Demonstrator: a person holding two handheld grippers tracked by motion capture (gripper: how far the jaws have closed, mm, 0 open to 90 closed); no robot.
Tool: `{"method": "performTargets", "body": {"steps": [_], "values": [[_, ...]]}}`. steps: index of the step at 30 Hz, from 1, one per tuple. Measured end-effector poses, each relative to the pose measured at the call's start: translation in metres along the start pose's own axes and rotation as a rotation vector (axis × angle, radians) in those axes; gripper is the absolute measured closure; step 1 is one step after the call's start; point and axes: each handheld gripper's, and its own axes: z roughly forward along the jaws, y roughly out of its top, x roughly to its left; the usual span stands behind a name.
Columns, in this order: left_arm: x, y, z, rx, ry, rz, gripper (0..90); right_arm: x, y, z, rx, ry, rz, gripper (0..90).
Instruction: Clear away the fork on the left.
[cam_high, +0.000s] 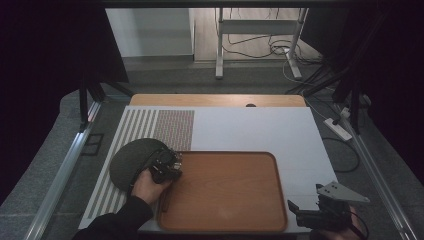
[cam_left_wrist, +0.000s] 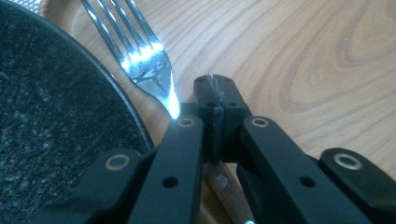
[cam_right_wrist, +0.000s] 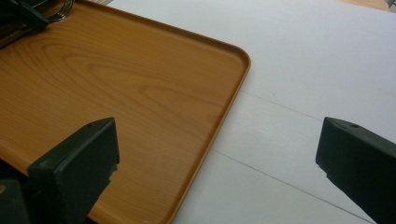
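Resting on a white table sheet (cam_high: 250, 130), a wooden tray (cam_high: 225, 190) lies between clamped-together left jaws and spread right jaws.

White mat (cam_high: 260, 131) beneath, wooden tabletop (cam_high: 215, 100) behind.

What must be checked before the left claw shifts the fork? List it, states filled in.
1. Left claw shut: ok.
2. Claw actually pinching the silver metal fork with wooden handle: cannot tell; it passes under the jaws.
3. Tines clear of the dark speckled round plate: ok, close beside its rim.
4. Bare space on the brown wooden tray: ok.
5. Right claw open, beside the tray: ok.
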Motion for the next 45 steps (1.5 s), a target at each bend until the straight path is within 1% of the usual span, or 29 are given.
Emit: {"method": "performTargets", "body": {"steps": [2,5,6,8,10,11,13,15,18,19,21,23,25,27,29,32,34,35,37,40,45], "values": [[-0.002,0.001,-0.003,-0.024,-0.02,0.003,88.2,0.0,0.0,0.0,-0.002,0.0,0.001,0.0],[-0.004,0.001,-0.011,-0.061,-0.017,0.014,80.2,0.0,0.0,0.0,-0.001,0.001,0.001,0.0],[-0.004,0.001,-0.014,-0.073,-0.032,0.013,76.3,0.0,0.0,0.0,-0.002,0.0,0.002,0.0],[-0.004,0.0,-0.02,-0.11,-0.072,0.026,64.9,0.0,0.0,0.0,-0.002,0.0,0.003,0.0],[-0.005,0.0,-0.024,-0.137,-0.083,0.048,50.9,0.0,0.0,0.0,-0.002,-0.001,0.002,0.0],[-0.006,-0.002,-0.027,-0.153,-0.081,0.065,44.6,0.0,0.0,0.0,-0.003,0.0,0.002,0.0],[-0.006,-0.004,-0.031,-0.171,-0.099,0.069,32.5,0.0,0.0,0.0,-0.002,0.0,-0.002,0.0],[-0.006,-0.009,-0.036,-0.193,-0.107,0.077,21.4,0.001,0.0,0.0,-0.003,-0.002,0.0,0.0],[-0.004,-0.017,-0.043,-0.222,-0.116,0.078,10.0,0.001,0.0,0.0,-0.004,-0.002,0.002,0.0],[-0.004,-0.019,-0.045,-0.229,-0.106,0.079,8.1,0.001,0.0,0.0,-0.003,-0.002,-0.001,0.0],[-0.005,-0.022,-0.05,-0.225,-0.092,0.101,3.7,0.001,0.001,0.0,0.001,-0.003,-0.004,0.0],[-0.005,-0.026,-0.055,-0.235,-0.082,0.11,2.7,0.001,0.001,0.0,0.001,-0.004,-0.005,0.0],[-0.004,-0.03,-0.059,-0.25,-0.093,0.11,1.7,0.001,0.0,0.0,0.001,-0.005,-0.001,0.0],[-0.002,-0.035,-0.062,-0.257,-0.091,0.108,0.8,0.001,0.0,0.0,0.001,-0.006,0.0,0.0],[0.0,-0.039,-0.065,-0.266,-0.092,0.097,0.0,0.001,0.0,0.0,0.002,-0.007,0.0,0.0],[0.004,-0.048,-0.071,-0.285,-0.108,0.073,0.0,0.001,0.0,0.0,0.002,-0.007,-0.003,0.0],[0.006,-0.056,-0.076,-0.316,-0.096,0.066,0.0,0.001,0.0,0.0,0.002,-0.007,0.0,0.0],[0.007,-0.06,-0.079,-0.338,-0.09,0.066,0.0,0.001,0.0,0.0,0.002,-0.007,0.002,0.0],[0.008,-0.068,-0.084,-0.368,-0.08,0.066,0.0,0.001,0.0,0.0,0.002,-0.008,0.003,0.0],[0.009,-0.077,-0.09,-0.386,-0.066,0.069,0.0,0.001,0.0,0.0,0.004,-0.01,0.0,0.0],[0.011,-0.098,-0.096,-0.391,-0.037,0.047,0.0,0.001,0.0,0.0,0.006,-0.01,0.001,0.0]]}}
